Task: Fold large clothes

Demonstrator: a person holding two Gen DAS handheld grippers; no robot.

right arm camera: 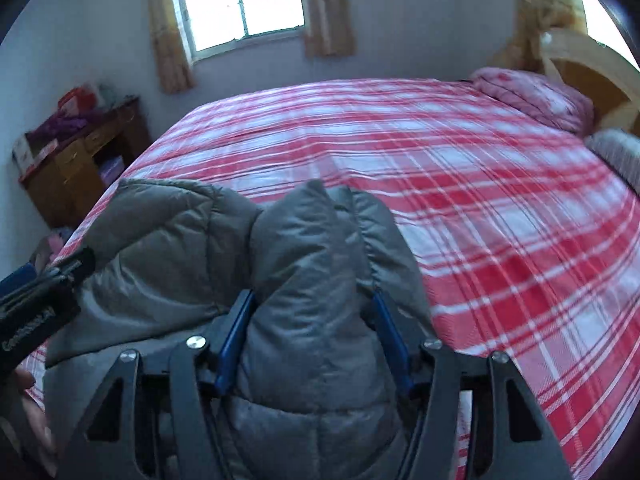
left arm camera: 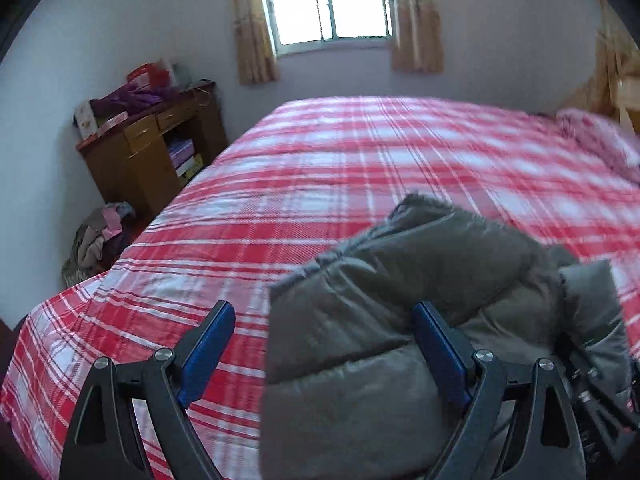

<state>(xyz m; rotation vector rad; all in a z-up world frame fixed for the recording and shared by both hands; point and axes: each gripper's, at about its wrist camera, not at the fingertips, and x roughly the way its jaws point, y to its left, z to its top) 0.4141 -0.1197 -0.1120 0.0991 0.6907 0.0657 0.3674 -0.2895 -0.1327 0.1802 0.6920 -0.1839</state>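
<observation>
A grey padded jacket [left arm camera: 400, 280] is bunched up above the near edge of a bed with a red and white plaid cover [left arm camera: 320, 168]. My left gripper [left arm camera: 324, 320] is open, its blue pads wide apart; the jacket's edge lies between them without being pinched. In the right wrist view the jacket [right arm camera: 304, 264] fills the space between the blue pads of my right gripper [right arm camera: 314, 300], which is shut on a thick fold of it. The left gripper's body [right arm camera: 40, 300] shows at the left edge of that view.
A wooden cabinet [left arm camera: 148, 152] with clutter on top stands left of the bed under a window [left arm camera: 328, 0]. A pile of clothes [left arm camera: 100, 236] lies on the floor by it. A pink pillow [right arm camera: 532, 96] and wooden headboard [right arm camera: 592, 64] are at the far right.
</observation>
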